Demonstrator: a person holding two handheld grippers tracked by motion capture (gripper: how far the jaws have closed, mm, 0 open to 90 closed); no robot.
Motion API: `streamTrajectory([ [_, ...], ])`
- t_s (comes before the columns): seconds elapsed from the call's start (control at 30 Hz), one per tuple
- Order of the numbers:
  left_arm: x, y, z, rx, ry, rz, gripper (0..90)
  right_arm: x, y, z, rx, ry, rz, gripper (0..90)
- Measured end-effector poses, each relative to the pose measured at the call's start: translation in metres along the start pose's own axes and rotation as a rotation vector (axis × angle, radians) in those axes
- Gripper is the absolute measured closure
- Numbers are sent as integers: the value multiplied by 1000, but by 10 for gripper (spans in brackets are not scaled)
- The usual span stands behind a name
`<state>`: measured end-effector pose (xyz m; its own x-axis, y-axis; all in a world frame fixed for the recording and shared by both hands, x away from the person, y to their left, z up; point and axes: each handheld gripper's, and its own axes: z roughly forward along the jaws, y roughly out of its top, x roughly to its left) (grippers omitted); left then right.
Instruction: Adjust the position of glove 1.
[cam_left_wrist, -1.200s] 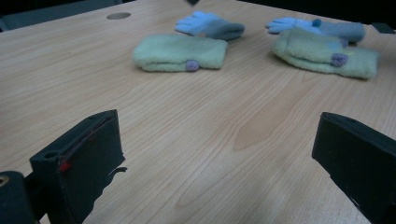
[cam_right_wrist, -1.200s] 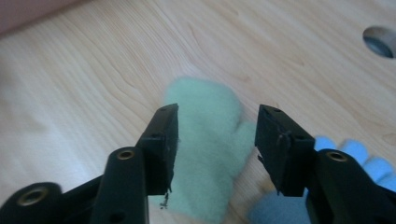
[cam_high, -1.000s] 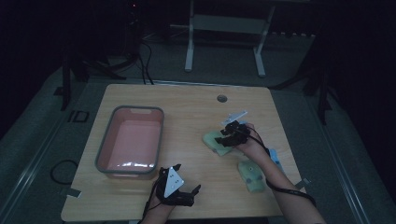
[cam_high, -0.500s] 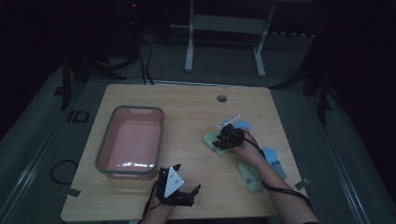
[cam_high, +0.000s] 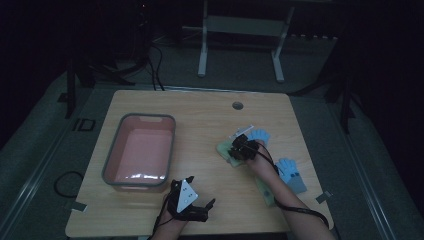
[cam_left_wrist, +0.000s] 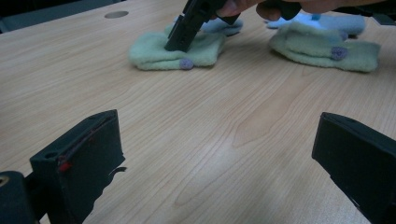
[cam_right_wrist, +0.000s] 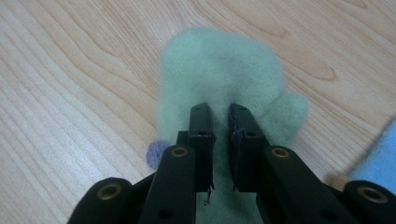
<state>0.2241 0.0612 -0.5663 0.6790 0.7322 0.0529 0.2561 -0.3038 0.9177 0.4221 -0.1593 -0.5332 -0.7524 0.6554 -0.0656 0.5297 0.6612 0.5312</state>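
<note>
Wooden desk (cam_high: 200, 115): right tool (cam_right_wrist: 219, 135), jaws just closing, pinches the green mitten (cam_right_wrist: 219, 70); left tool (cam_left_wrist: 219, 154) rests released, well apart.

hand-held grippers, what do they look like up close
Both are black. The left hand-held gripper carries a pale three-cornered plate with small dark marks, and its jaws are blocky, one showing a red spot. The right hand-held gripper has slim jaws on arms with brass-ringed holes; a black cable trails along the forearm.
</note>
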Motion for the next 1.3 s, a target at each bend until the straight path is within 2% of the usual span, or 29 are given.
streamTrajectory([
  [0.03,0,0,0,2,0,3,20,-2,2,-2,-8,19,42,831],
  [0.1,0,0,0,-1,-4,2,19,-1,3,-8,-29,14,49,833],
  [0.13,1,0,-1,-13,-24,-3,19,1,4,-12,-39,2,49,834],
  [0.23,2,0,-1,-9,-16,-14,20,3,6,-19,-54,5,65,833],
  [0.27,2,0,-1,-8,-14,-13,20,6,6,-28,-79,9,93,834],
  [0.4,0,0,0,-6,-8,-2,19,13,6,-37,-102,-5,128,834],
  [0.47,0,0,0,-6,-7,-3,20,19,4,-47,-124,-13,183,835],
  [0.7,0,0,0,-1,-8,-1,20,40,-8,-68,-195,-47,316,835],
  [0.73,1,0,0,1,-10,-3,20,43,-9,-69,-201,-59,325,835],
  [0.8,1,0,1,5,-14,-8,20,48,-11,-68,-207,-43,348,835],
  [0.87,1,0,1,7,-16,-10,20,55,-14,-67,-212,-65,358,834],
  [1.0,0,1,2,17,-12,5,20,69,-22,-64,-208,-53,419,835],
  [1.03,-1,1,3,22,-14,8,20,75,-24,-62,-191,-85,406,835],
  [1.07,-1,1,3,22,-16,10,21,78,-26,-59,-184,-109,421,835],
  [1.23,0,1,3,19,-17,3,21,90,-38,-46,-157,-118,464,835],
  [1.3,-1,1,2,16,-15,8,21,93,-43,-46,-166,-113,492,835],
])
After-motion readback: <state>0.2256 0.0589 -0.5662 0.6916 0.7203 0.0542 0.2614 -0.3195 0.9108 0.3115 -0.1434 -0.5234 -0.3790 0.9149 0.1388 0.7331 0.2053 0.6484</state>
